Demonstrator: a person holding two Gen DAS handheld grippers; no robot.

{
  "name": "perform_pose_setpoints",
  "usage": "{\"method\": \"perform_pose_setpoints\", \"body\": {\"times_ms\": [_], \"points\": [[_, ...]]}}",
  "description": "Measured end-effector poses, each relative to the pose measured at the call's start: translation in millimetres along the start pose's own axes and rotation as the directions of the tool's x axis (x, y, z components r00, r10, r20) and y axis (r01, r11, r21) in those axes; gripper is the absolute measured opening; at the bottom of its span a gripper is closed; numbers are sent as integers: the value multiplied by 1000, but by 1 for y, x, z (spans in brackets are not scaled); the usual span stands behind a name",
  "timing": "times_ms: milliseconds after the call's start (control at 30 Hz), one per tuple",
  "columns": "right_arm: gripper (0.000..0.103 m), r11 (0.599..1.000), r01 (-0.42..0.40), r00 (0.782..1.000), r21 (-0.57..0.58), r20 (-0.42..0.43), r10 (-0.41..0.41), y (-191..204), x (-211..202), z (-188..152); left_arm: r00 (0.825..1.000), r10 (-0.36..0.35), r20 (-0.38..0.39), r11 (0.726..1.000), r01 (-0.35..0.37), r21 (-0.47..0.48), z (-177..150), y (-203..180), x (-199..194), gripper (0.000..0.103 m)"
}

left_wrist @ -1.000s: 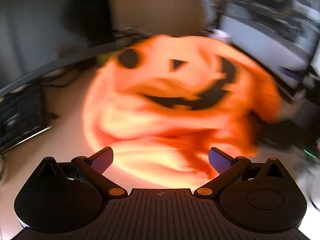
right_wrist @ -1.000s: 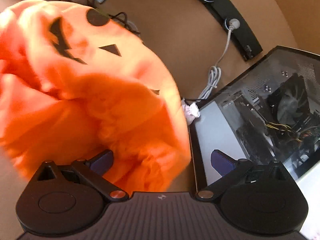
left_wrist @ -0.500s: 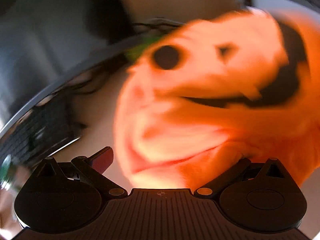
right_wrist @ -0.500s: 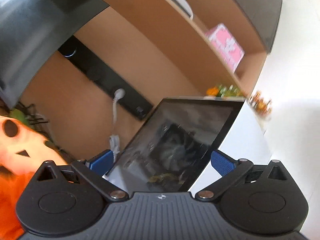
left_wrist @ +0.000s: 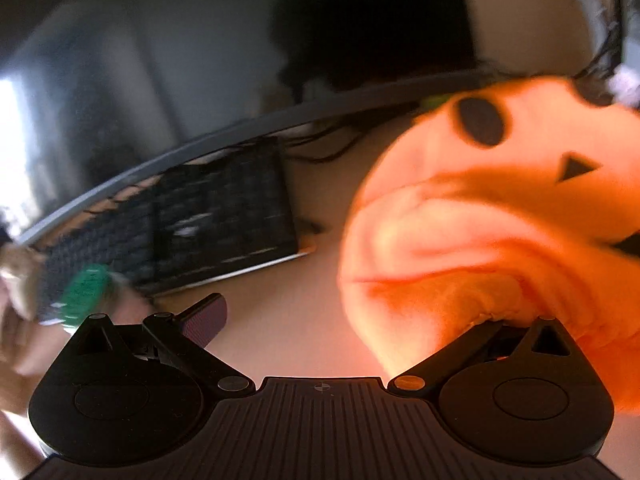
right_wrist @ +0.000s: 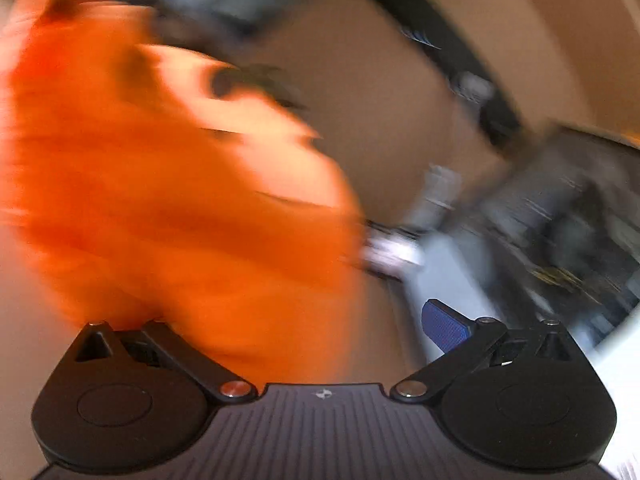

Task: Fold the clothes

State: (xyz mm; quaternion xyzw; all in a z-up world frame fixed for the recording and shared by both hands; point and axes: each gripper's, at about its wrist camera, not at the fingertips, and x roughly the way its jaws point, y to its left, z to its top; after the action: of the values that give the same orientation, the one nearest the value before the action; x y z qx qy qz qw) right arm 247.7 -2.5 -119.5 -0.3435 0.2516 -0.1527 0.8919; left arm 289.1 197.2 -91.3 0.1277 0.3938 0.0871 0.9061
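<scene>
Beside keyboard, bare desk (blurred)

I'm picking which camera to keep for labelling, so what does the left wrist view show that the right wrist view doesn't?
Only the left wrist view shows the black keyboard, the curved monitor edge behind it, a green object at the left edge, and the garment's black printed face marks sharply. Only the right wrist view, heavily blurred, shows the glass-sided computer case and a black bar on the wall. Both show the orange pumpkin-print garment on the tan desk, overlapping one side of jaws that stand wide apart.
</scene>
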Motion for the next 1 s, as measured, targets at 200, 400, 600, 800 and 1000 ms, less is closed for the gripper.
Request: {"method": "perform_pose_setpoints", "body": {"times_ms": [200, 400, 600, 800, 1000], "points": [[103, 997, -58, 967, 43, 252, 46, -138, -74, 38, 978, -193, 83, 973, 202, -109, 31, 79, -77, 103], [103, 976, -139, 910, 168, 409, 59, -251, -106, 106, 847, -246, 471, 952, 303, -48, 91, 134, -212, 103], [103, 995, 30, 908, 92, 414, -66, -218, -67, 136, 832, -131, 539, 990, 140, 23, 132, 101, -199, 103], [103, 954, 227, 817, 199, 494, -297, -248, -59, 181, 708, 34, 706, 999, -39, -10, 183, 92, -219, 103], [103, 928, 249, 709, 276, 602, -369, -257, -126, 150, 577, -67, 814, 998, 44, 51, 141, 104, -279, 103]]}}
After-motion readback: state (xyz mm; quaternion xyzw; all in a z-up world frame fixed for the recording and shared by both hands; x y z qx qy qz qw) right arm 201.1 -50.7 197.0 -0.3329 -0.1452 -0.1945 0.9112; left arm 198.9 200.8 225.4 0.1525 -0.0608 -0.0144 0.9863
